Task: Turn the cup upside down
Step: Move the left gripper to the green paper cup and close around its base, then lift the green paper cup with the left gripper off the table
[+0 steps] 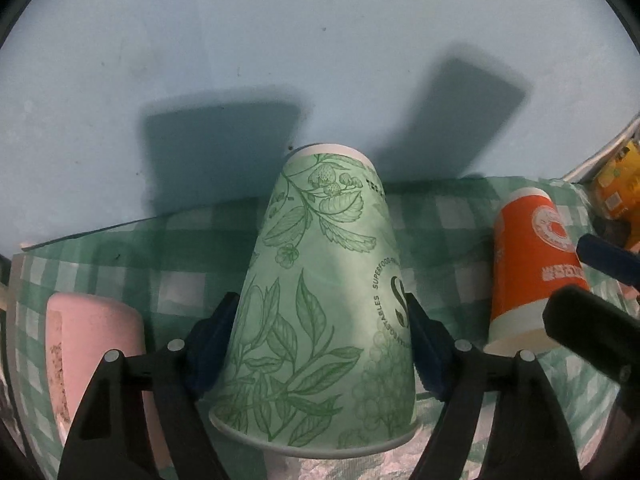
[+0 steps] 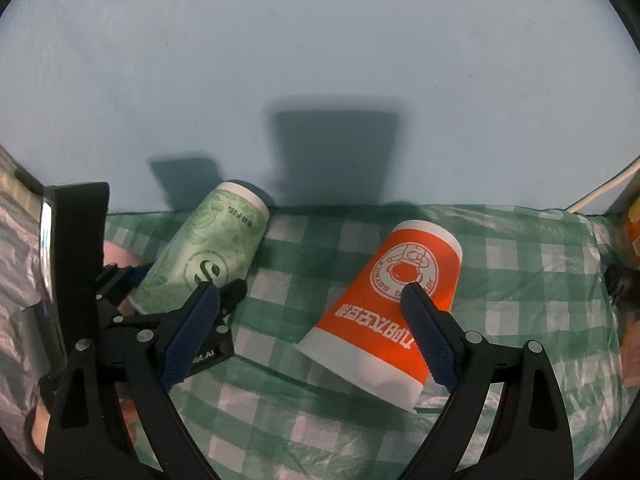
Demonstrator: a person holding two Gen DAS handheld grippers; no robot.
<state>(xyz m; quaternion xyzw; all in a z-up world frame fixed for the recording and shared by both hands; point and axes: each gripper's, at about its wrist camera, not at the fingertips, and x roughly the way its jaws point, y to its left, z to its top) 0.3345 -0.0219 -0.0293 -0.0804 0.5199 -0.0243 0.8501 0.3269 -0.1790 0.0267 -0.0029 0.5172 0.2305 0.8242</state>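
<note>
A green leaf-printed paper cup [image 1: 324, 300] stands upside down, rim on the checked cloth, between the blue pads of my left gripper [image 1: 320, 340], which is shut on its lower sides. It also shows in the right wrist view [image 2: 208, 248]. An orange paper cup [image 2: 392, 300] stands upside down to its right; it also shows in the left wrist view [image 1: 532, 272]. My right gripper [image 2: 312, 292] is open, its right finger [image 2: 428, 332] in front of the orange cup, its left finger [image 2: 192, 328] well apart from it.
A green-and-white checked cloth [image 2: 320, 420] covers the table against a pale blue wall [image 2: 320, 60]. A pink object [image 1: 92, 344] lies left of the green cup. Yellow packaging [image 1: 620, 184] and a white cable [image 2: 600, 192] sit at the far right.
</note>
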